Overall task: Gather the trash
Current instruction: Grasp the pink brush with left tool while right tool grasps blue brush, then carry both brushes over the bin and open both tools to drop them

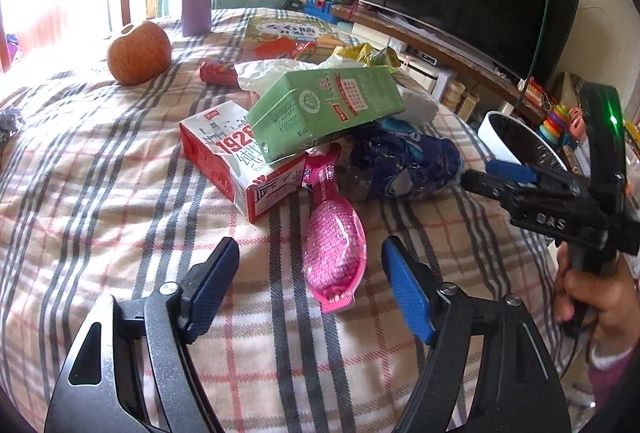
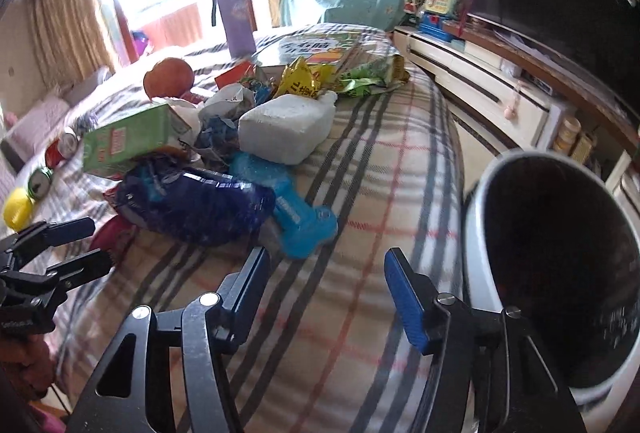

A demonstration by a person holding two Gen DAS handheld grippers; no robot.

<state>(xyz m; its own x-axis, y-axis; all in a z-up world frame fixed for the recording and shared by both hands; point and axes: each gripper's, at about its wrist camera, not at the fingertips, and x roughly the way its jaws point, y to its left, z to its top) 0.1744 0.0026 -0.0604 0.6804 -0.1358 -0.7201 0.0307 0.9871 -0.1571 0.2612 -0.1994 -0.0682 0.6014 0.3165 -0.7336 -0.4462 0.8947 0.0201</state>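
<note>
Both the left claw [image 1: 310, 283] and right claw [image 2: 326, 291] gape empty, the rubbish pile [image 1: 320, 129] lies uncollected on the bed [image 1: 100, 213], and the bin [image 2: 476, 233] looks empty, so nearly everything remains

you can read "1928" in white on a red band on the red-and-white carton [image 1: 236, 157], with chinese characters beside it too cut off to make out. "das" is moulded on the black body of the right gripper [image 1: 490, 179]. print on the green carton [image 1: 326, 109] is too small to read.
</note>
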